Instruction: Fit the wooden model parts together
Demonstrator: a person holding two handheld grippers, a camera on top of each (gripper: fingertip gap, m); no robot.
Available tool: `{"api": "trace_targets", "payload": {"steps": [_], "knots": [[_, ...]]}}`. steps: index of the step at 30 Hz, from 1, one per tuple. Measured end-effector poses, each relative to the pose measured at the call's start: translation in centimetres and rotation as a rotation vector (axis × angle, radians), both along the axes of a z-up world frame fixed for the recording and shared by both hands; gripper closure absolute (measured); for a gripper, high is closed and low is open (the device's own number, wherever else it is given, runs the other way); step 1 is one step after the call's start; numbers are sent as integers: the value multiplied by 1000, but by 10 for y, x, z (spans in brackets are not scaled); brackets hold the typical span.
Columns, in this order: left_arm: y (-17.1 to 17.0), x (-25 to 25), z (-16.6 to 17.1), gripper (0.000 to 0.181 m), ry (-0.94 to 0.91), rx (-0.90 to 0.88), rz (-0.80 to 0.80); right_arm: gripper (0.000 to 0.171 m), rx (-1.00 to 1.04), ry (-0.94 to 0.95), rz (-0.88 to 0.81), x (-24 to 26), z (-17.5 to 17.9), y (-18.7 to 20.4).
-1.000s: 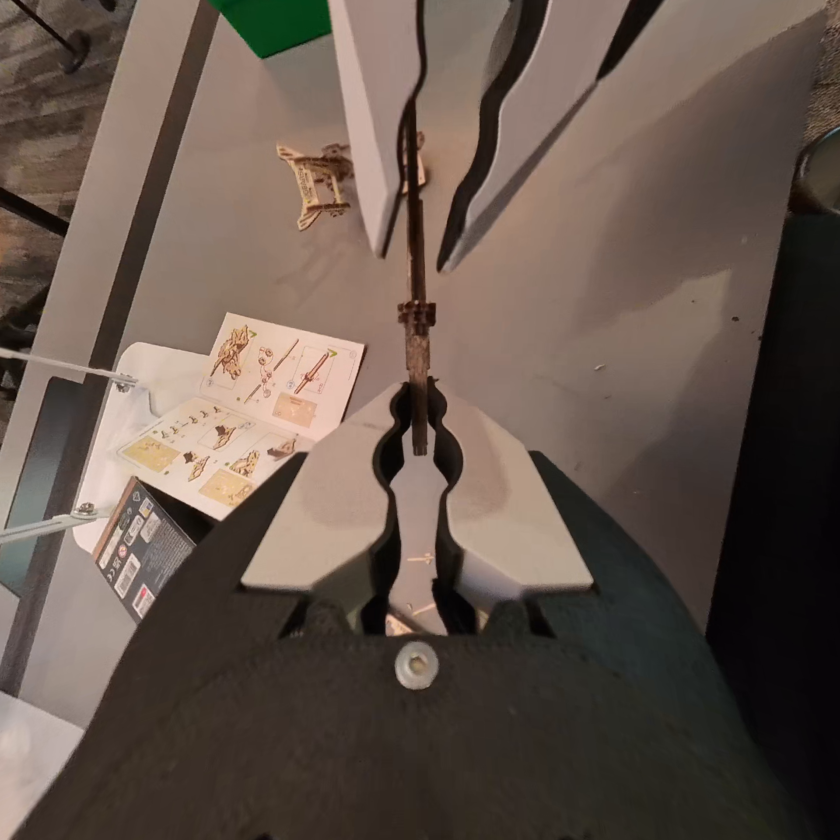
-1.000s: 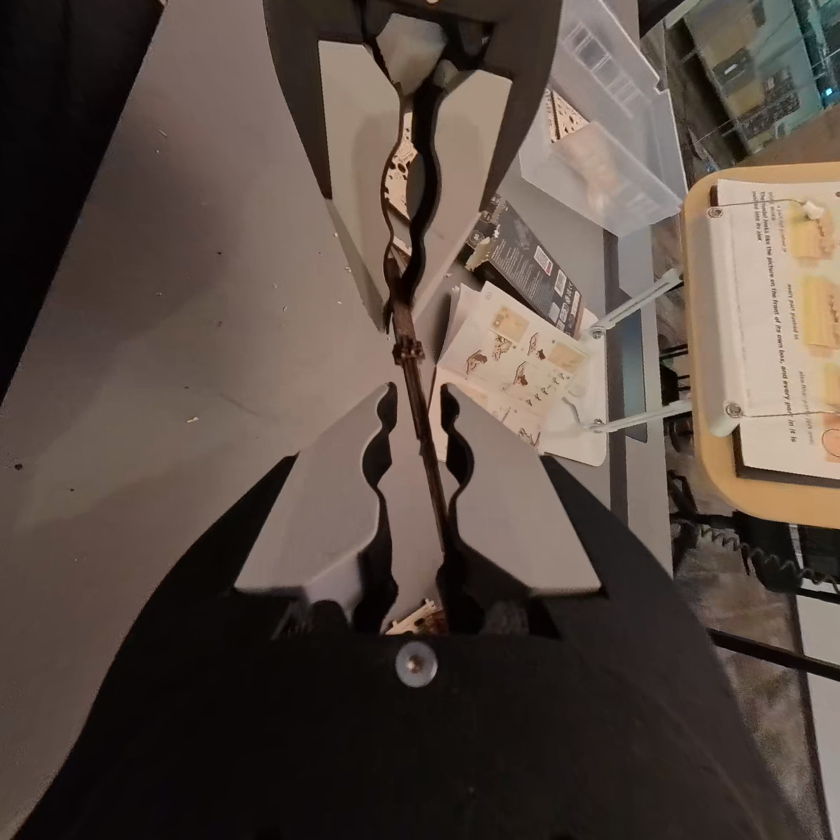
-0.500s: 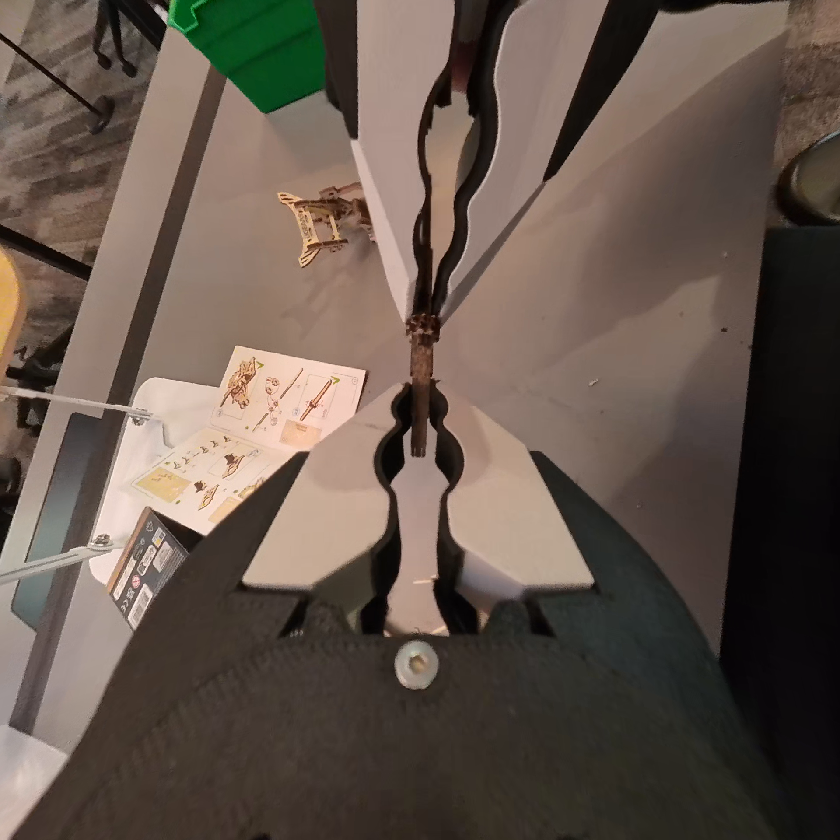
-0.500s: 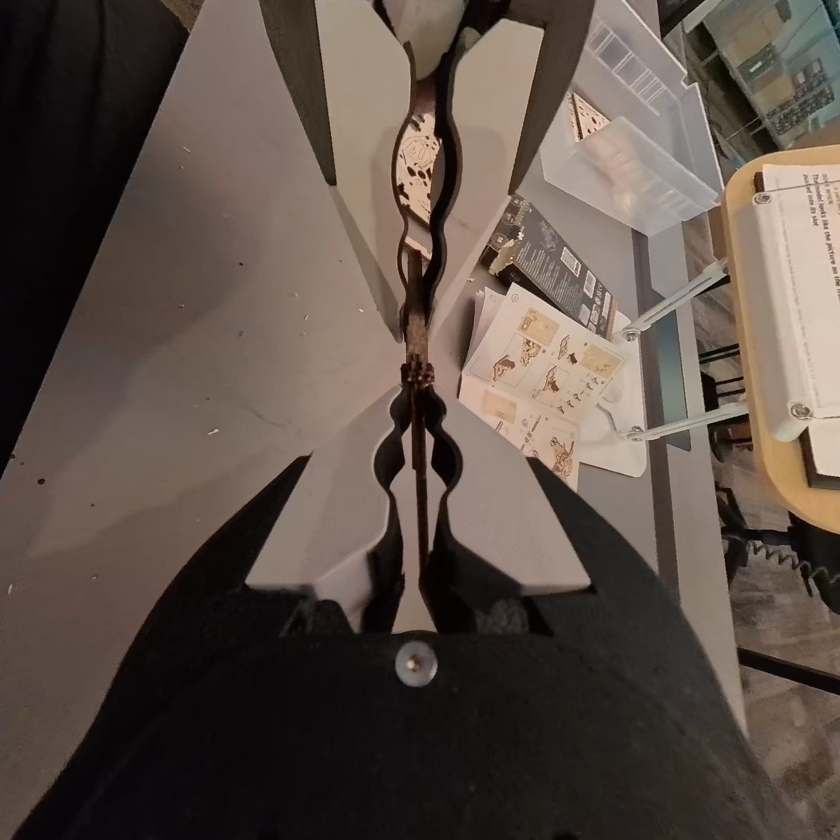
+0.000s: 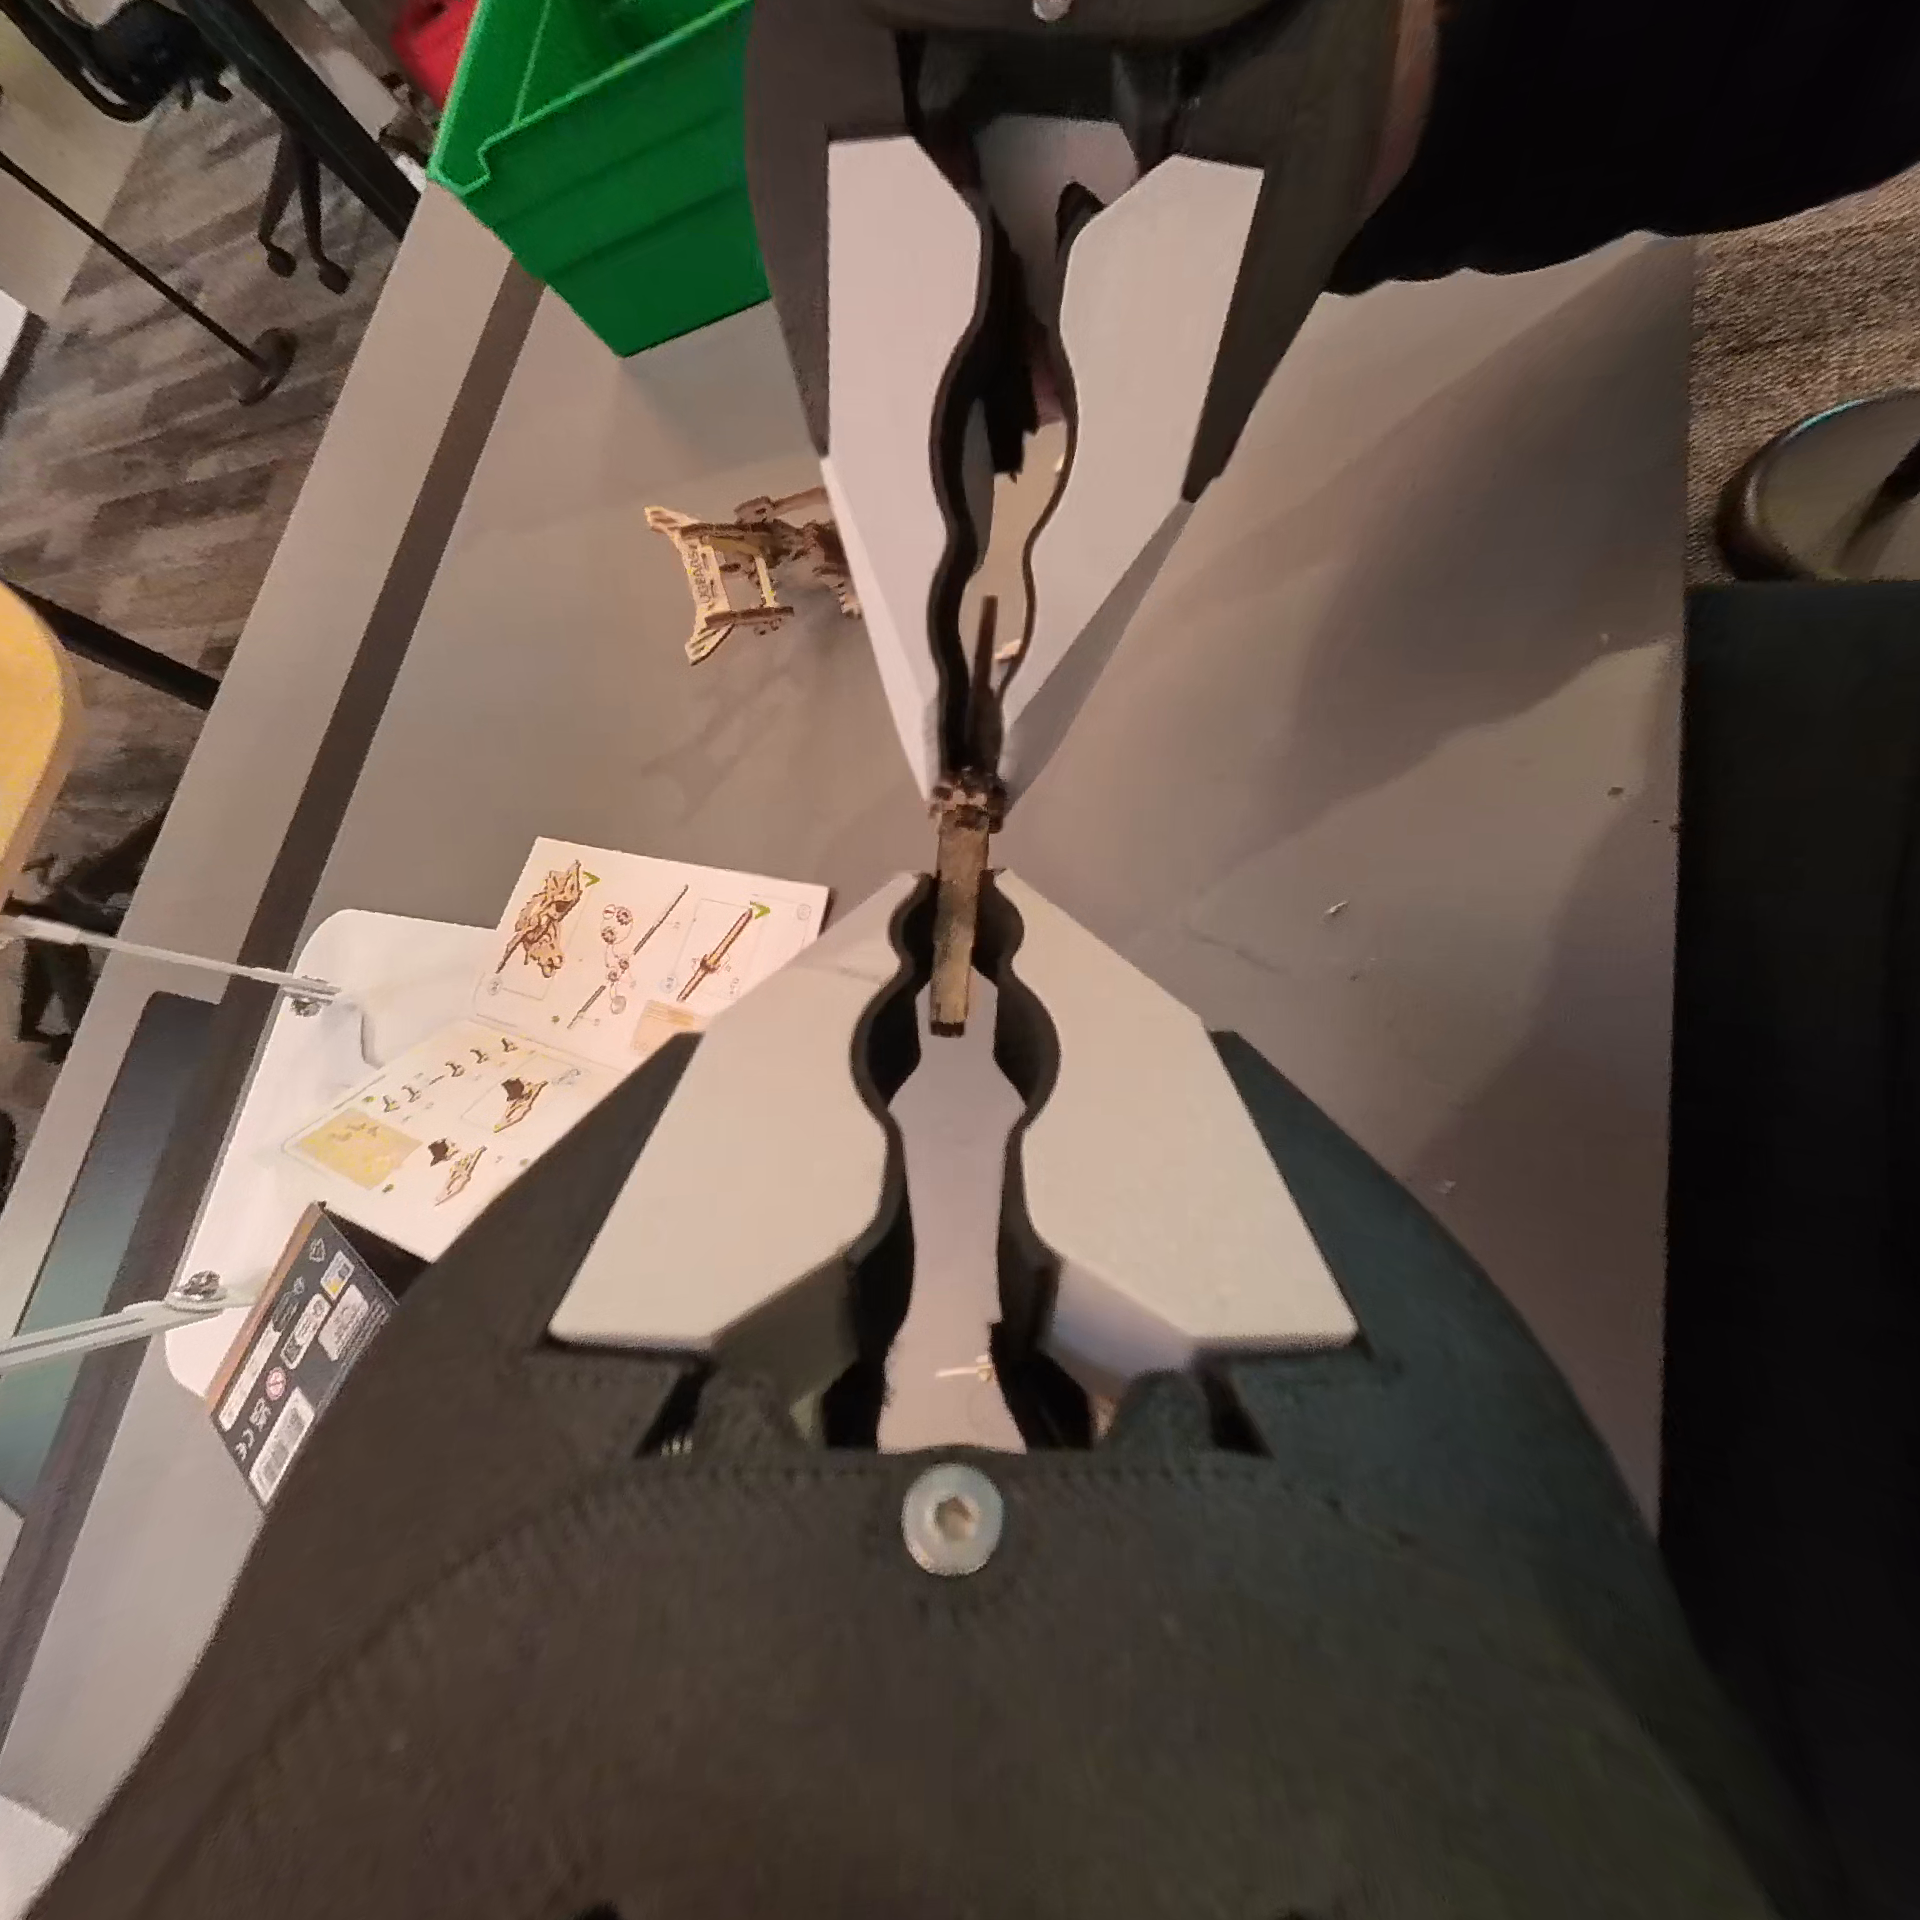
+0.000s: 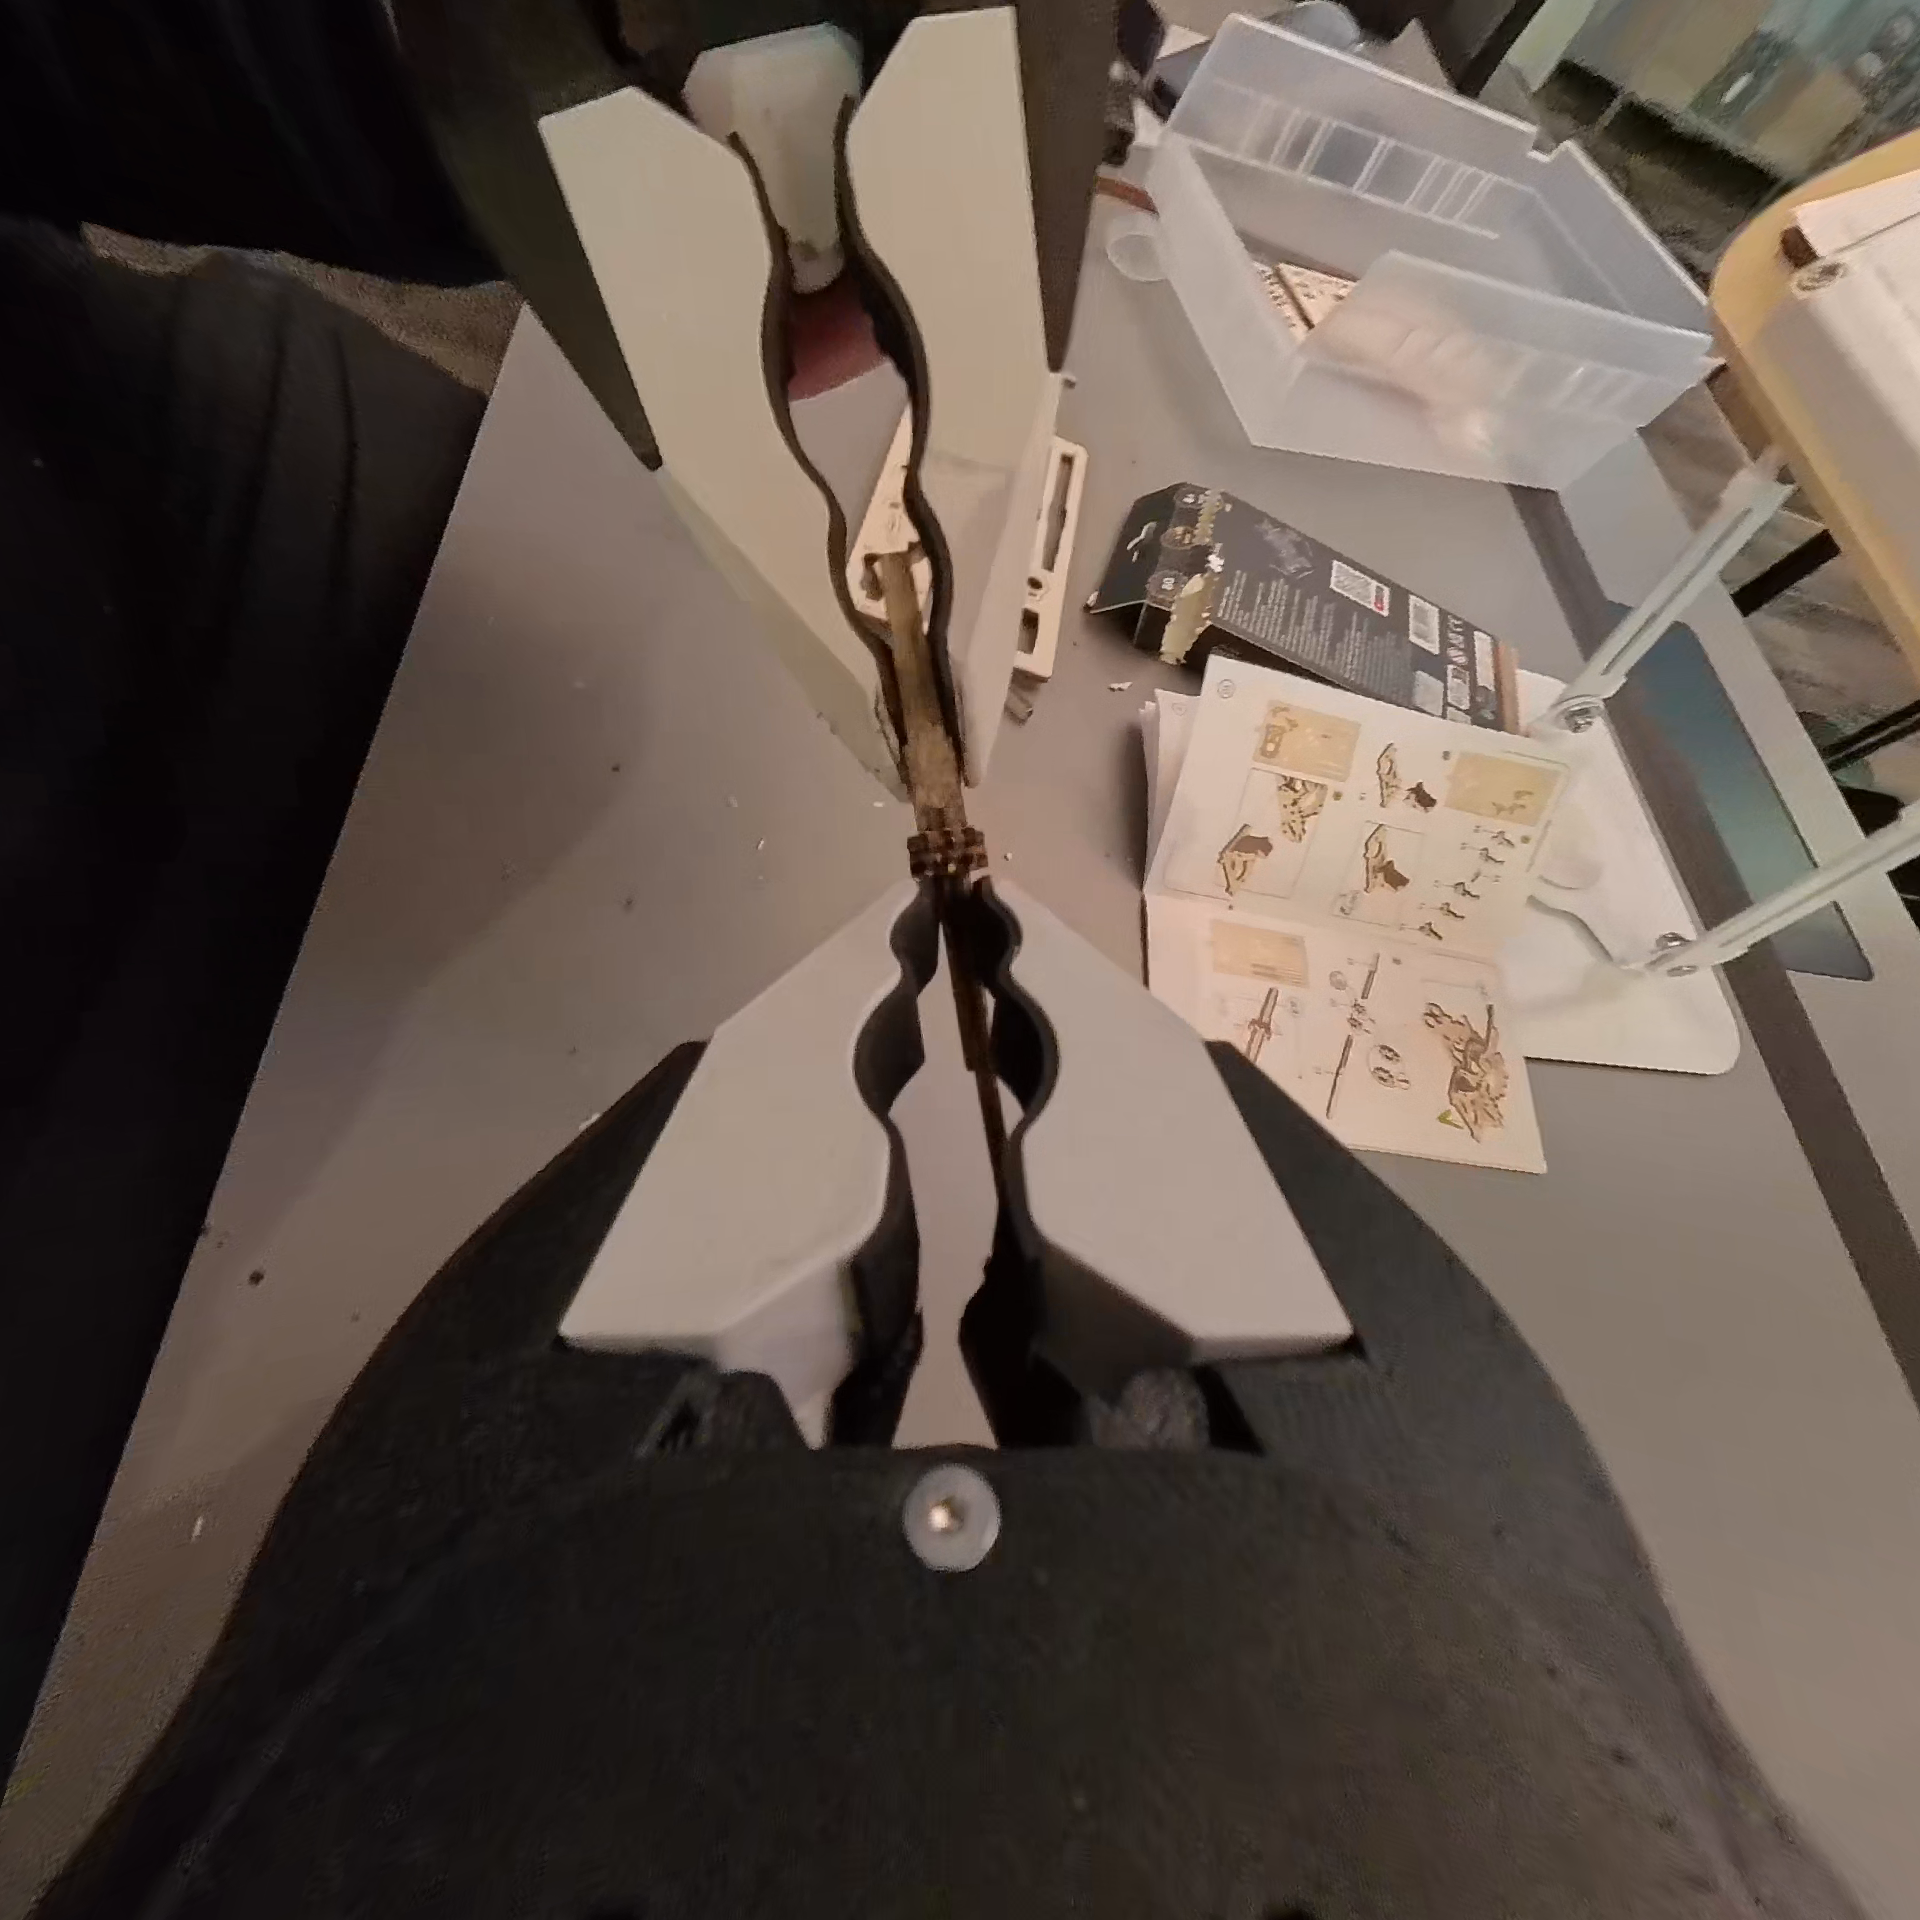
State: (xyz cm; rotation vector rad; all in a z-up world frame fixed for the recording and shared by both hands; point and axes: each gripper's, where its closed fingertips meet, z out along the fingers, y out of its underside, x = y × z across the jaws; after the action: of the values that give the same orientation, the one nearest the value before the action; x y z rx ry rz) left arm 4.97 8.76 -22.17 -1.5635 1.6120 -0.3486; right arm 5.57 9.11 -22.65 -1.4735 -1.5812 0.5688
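A thin wooden rod [image 5: 954,951] with a small toothed collar [image 5: 968,802] is held in the air between my two grippers, which face each other tip to tip. My left gripper [image 5: 956,883] is shut on the thicker end of the rod. My right gripper [image 6: 945,888] is shut on the thin dark end [image 6: 977,1039], with its tips just behind the collar [image 6: 943,847]. The right gripper also shows at the top of the left wrist view [image 5: 966,774], and the left gripper at the top of the right wrist view [image 6: 928,790]. A partly built wooden model [image 5: 743,577] stands on the grey table [image 5: 1351,727].
An instruction sheet [image 6: 1351,914] and a black box [image 6: 1299,592] lie beside a white stand base [image 5: 312,1039]. A clear plastic bin [image 6: 1403,301] holds part sheets. An emptied wooden part frame [image 6: 1049,561] lies near it. A green bin [image 5: 603,177] stands at the far table edge. The grippers are tip to tip, or close to it. From either gripper's tips it is about 20 cm to the partly built wooden model [image 5: 743,577].
My right gripper was open around the rod, then slid along it toward the left gripper and shut on it. Both grippers' tips now nearly meet at the collar.
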Motion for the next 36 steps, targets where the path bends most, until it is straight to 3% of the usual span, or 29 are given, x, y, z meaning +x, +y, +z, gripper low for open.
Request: {"api": "trace_targets", "payload": {"steps": [1, 9, 14, 16, 20, 25, 28, 36], "knots": [[1, -2, -2, 175, 9, 3, 3, 168, -11, 19, -6, -2, -2, 1], [-1, -12, -22, 175, 39, -114, -16, 162, -160, 160, -26, -14, -27, -1], [-1, -16, -23, 175, 164, -97, -30, 147, -62, 103, -29, -17, -23, -5], [-1, -17, -24, 176, 252, -63, -52, 149, -21, 70, -34, -19, -21, -4], [-2, -10, -16, 175, 256, -86, -99, 159, -81, 77, -22, -25, -25, -3], [11, -5, 15, 167, -79, -206, -67, 160, -345, 369, -31, -22, -1, 5], [11, -2, 32, 163, -278, -290, -83, 160, -419, 426, -28, -20, -5, 7], [14, 15, 30, 177, -409, -394, -100, 160, -451, 445, 7, -23, -7, 4]]}}
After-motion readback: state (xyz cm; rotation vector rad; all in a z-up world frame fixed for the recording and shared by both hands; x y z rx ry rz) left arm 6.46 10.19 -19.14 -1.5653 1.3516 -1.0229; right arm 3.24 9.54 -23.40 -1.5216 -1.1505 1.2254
